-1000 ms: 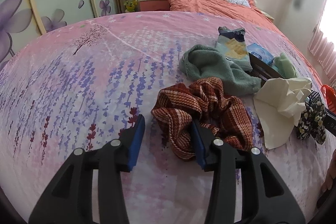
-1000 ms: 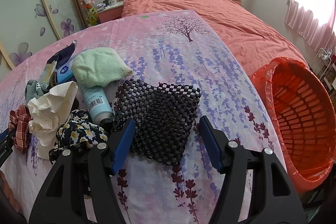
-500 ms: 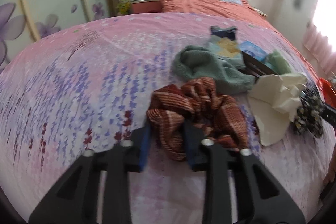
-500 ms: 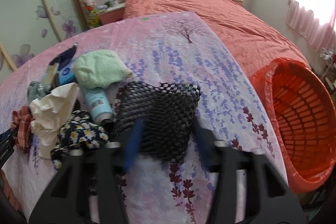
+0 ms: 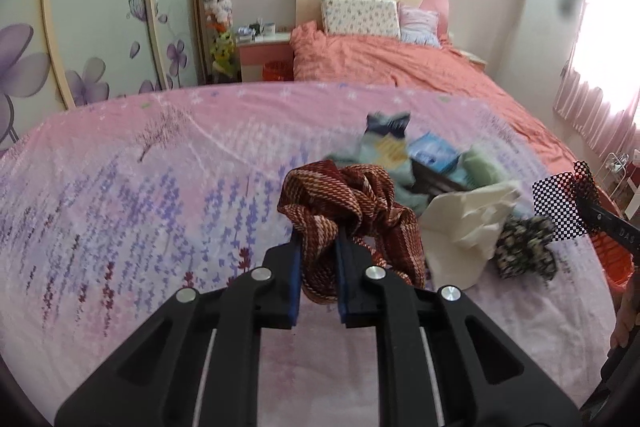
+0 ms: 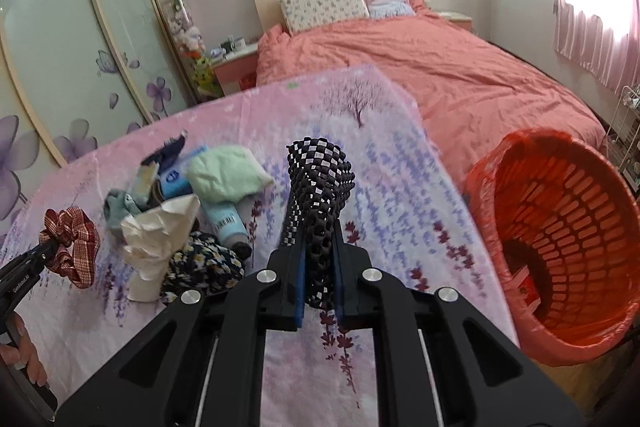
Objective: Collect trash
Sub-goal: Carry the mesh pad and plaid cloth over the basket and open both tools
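Note:
My left gripper [image 5: 318, 247] is shut on a red checked cloth [image 5: 352, 203] and holds it lifted above the pink bedspread; the cloth also shows in the right wrist view [image 6: 74, 247]. My right gripper [image 6: 319, 247] is shut on a black mesh mat [image 6: 318, 195], held upright above the bedspread; the mat also shows at the right of the left wrist view [image 5: 560, 205]. An orange basket [image 6: 568, 227] lined with a red bag stands beside the bed at the right.
On the bedspread [image 6: 380, 163] lie crumpled white paper [image 6: 160, 231], a dark floral cloth [image 6: 204, 267], a light blue bottle [image 6: 224, 219], a green towel [image 6: 224, 175], a blue packet [image 6: 176, 179] and a grey sock [image 6: 120, 207]. A second bed with an orange cover [image 6: 440, 67] lies behind.
Both grippers closed, left on the red checked cloth, right on the black mesh mat, and lifted them off the bedspread.

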`<state>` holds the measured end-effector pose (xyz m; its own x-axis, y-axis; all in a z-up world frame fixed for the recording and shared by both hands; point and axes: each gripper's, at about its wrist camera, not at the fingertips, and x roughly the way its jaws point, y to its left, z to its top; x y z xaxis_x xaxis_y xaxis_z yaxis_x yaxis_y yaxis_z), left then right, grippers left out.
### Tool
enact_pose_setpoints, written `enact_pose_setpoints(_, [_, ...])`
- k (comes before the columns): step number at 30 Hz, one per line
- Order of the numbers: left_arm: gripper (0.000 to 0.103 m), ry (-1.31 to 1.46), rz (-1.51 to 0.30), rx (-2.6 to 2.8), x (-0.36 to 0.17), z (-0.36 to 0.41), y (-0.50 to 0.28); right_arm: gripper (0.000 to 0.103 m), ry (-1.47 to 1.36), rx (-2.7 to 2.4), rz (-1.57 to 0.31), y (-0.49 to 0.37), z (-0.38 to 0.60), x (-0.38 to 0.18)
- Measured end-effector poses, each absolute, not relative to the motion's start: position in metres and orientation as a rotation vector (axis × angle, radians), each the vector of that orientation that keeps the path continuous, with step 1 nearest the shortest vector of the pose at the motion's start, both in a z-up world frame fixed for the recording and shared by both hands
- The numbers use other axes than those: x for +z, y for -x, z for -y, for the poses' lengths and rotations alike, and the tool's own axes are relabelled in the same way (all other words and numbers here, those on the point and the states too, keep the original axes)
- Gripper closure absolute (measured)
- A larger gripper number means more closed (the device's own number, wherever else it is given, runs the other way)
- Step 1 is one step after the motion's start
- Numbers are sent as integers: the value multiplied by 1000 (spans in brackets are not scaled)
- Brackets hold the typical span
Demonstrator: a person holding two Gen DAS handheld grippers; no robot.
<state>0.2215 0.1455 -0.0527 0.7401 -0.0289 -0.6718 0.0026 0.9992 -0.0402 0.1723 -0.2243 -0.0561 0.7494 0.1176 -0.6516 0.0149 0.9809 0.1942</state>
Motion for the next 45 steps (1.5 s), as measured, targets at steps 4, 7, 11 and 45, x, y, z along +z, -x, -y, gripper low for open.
enact_pose_setpoints(4, [88, 15, -698, -23, -34, -136, -213, 92, -191, 49, -691, -165, 228, -46])
enact_pose_setpoints(7, [89, 6, -673, -26, -21, -129, -209, 92, -192, 39, -666, -159, 232, -38])
enact_pose_setpoints(11, [88, 4, -644, -42, -7, -119, -202, 92, -205, 39, -635, -149, 240, -26])
enact_pose_setpoints(45, [88, -56, -597, -428, 28, 101, -207, 92, -271, -126, -466, -91, 358, -4])
